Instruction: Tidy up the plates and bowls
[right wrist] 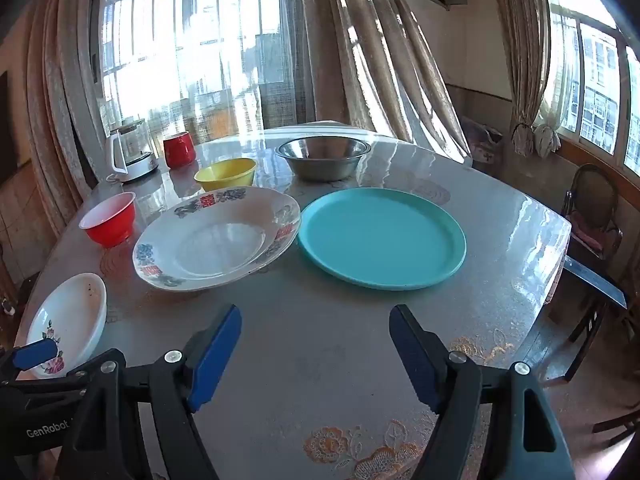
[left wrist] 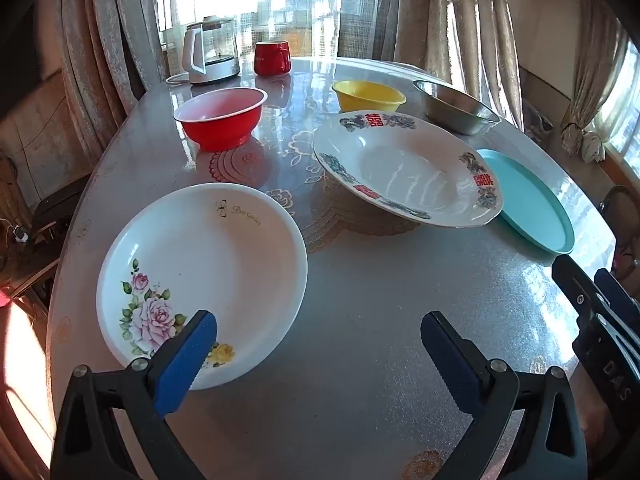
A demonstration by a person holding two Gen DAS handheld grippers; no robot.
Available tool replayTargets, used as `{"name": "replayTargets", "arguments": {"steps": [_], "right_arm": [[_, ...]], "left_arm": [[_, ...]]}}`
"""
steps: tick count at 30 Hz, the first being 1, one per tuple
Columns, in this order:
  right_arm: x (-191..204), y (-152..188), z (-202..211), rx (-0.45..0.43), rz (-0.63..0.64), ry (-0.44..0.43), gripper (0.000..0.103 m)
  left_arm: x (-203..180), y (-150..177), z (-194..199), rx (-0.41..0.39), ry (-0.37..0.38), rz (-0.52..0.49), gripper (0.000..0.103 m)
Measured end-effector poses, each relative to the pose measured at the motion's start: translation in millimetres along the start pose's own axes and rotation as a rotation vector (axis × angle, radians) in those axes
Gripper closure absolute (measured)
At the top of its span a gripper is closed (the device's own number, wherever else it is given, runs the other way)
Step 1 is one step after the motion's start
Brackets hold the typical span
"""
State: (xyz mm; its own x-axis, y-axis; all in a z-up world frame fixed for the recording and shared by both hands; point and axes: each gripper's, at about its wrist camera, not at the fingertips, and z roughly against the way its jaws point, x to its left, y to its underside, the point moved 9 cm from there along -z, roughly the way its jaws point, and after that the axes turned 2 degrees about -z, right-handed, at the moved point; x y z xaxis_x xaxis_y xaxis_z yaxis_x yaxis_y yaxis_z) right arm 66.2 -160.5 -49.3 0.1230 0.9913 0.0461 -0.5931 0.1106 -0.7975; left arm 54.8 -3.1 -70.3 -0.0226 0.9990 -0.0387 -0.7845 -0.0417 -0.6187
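Steel bowl makes three bowls, three plates.

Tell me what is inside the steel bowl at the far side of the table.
Nothing shows inside the steel bowl: the right wrist view shows bare shiny inner wall at its far side. Its near rim hides the bottom, so the lowest part cannot be checked.

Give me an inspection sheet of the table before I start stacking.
Surface: glossy grey patterned table.
Job's things: white rose-print plate, white plate with red characters, flat teal plastic plate, red plastic bowl, yellow plastic bowl, steel bowl; all apart, unstacked.
Clutter: glass electric kettle, red mug.
Grippers: left gripper open, one finger over the rose plate; right gripper open, empty.
Cables: white kettle cord.
Surroundings: curtains, windows, wooden chair.
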Motion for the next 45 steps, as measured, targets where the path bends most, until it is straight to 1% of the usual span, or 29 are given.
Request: {"name": "replayTargets", "arguments": {"steps": [1,5,22,31,35,45], "right_arm": [[-0.2,0.1,-0.2,-0.001,-0.001,0.0,0.025],[2.1,3.0,-0.7,-0.003,-0.001,0.002,0.025],[-4.0,4.3,-1.5,0.004,-0.03,-0.015,0.025],[-3.1,4.0,1.3,-0.008,-0.033,-0.033,0.025],[-3.7,2.7,3.6,-0.02,-0.028,-0.027,0.025],[-4.4,2.8,3.8,-0.015,-0.026,-0.03,0.025]], "left_arm": [[4.9,0.8,-3.3,0.013,0.004,0.014,0.0],[3.2,3.0,-3.8,0.009,-0.016,0.009,0.0],[1.0,7.7,-4.2,0.024,-0.011,0.011,0.0],[1.4,7.6,-4.1,0.021,-0.015,0.012,0.0],[0.6,7.0,-2.3,0.016,-0.014,0.009,0.0],[0.4,7.3,-1.5,0.015,-0.014,0.008,0.0]]}}
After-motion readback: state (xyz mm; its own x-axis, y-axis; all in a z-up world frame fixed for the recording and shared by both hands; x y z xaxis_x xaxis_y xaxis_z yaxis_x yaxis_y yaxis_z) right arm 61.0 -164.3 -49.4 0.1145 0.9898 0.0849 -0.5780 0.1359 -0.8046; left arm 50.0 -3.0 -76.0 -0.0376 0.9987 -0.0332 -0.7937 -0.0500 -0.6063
